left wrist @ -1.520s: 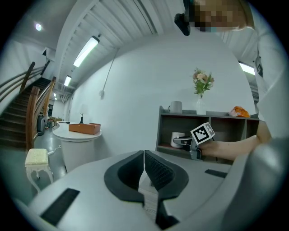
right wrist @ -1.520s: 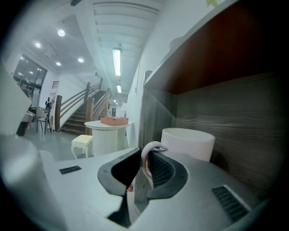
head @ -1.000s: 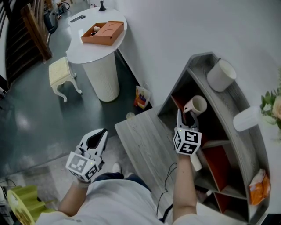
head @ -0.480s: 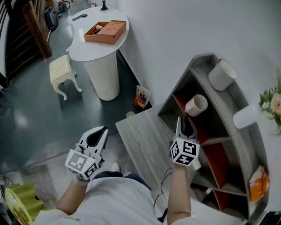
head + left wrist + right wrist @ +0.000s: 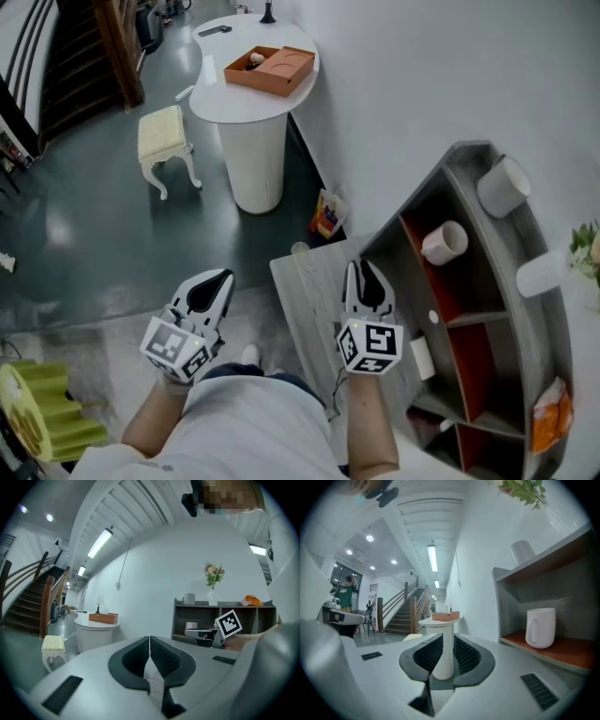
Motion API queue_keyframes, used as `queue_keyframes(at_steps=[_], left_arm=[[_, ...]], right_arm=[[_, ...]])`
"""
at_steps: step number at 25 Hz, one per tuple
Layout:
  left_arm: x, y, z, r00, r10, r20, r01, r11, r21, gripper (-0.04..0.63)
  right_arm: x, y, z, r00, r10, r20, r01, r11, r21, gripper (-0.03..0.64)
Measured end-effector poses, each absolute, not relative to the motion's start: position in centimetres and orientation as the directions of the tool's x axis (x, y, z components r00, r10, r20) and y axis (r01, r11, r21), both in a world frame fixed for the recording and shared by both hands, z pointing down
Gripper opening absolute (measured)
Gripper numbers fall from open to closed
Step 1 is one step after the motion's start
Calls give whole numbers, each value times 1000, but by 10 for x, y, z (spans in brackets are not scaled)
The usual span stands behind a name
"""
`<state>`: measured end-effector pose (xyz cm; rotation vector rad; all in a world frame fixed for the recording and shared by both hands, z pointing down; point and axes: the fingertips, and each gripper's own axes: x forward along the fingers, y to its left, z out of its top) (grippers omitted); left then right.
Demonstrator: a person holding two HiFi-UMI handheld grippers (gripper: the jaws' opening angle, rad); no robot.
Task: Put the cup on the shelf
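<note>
The white cup (image 5: pixel 444 242) stands by itself on the red upper board of the grey shelf (image 5: pixel 487 309); in the right gripper view the cup (image 5: pixel 540 627) is upright with its handle on the left. My right gripper (image 5: pixel 364 273) hovers left of the shelf over a low grey board, clear of the cup. Its jaws (image 5: pixel 442 645) are open a little with nothing between them. My left gripper (image 5: pixel 212 283) is held at the lower left, jaws shut and empty (image 5: pixel 149 641). A second white cup (image 5: pixel 503 186) sits on the shelf's top.
A white round table (image 5: pixel 253 98) bears an orange tray (image 5: pixel 272 67). A cream stool (image 5: pixel 164 136) stands to its left. A low grey board (image 5: pixel 314 305) lies before the shelf. A white vase (image 5: pixel 539 272) and an orange bag (image 5: pixel 548 398) sit on the shelf.
My right gripper has let go of the cup and drawn back to the left out of the shelf. The cup stays on the red board. The left gripper has hardly moved.
</note>
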<state>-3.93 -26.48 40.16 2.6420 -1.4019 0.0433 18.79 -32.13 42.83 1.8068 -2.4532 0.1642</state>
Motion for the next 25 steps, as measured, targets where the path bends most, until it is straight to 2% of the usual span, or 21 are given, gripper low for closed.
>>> queue_keyframes(at_steps=[12, 25], left_arm=[[-98, -234, 403, 437, -894, 95, -896, -425, 126, 18], [-135, -217, 407, 352, -931, 92, -932, -339, 132, 18]], right_arm=[[57, -295, 433, -592, -795, 133, -804, 594, -30, 78], [-18, -266, 424, -734, -669, 117, -674, 738, -12, 80]])
